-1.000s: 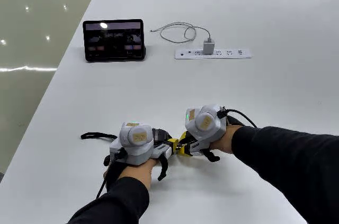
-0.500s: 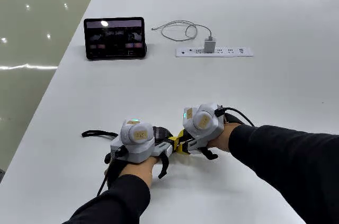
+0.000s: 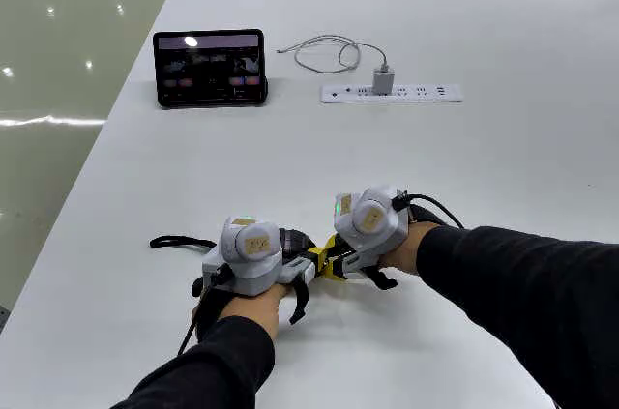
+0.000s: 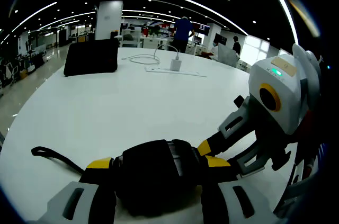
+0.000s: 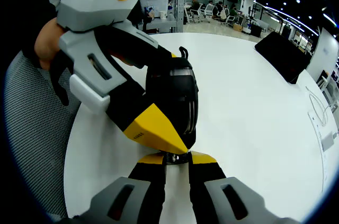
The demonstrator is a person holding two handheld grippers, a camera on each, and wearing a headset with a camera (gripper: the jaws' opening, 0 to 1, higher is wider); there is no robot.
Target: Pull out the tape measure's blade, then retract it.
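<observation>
On the white table [image 3: 435,167], a strap [image 3: 179,242] trails left from the black tape measure [image 4: 156,179], which we clamp between the left gripper's [image 3: 302,266] jaws. Just right of it, the right gripper's [image 5: 177,159] jaws are pinched together at the case's mouth, apparently on the blade's tip [image 5: 176,155]. We see no blade drawn out. By our judgement, the pull and the retraction are both yet to come.

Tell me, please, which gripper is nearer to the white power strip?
Right. In the head view the right gripper sits below the power strip, slightly to its left. The left gripper is further left and nearer the person. Both are at the tape measure.
</observation>
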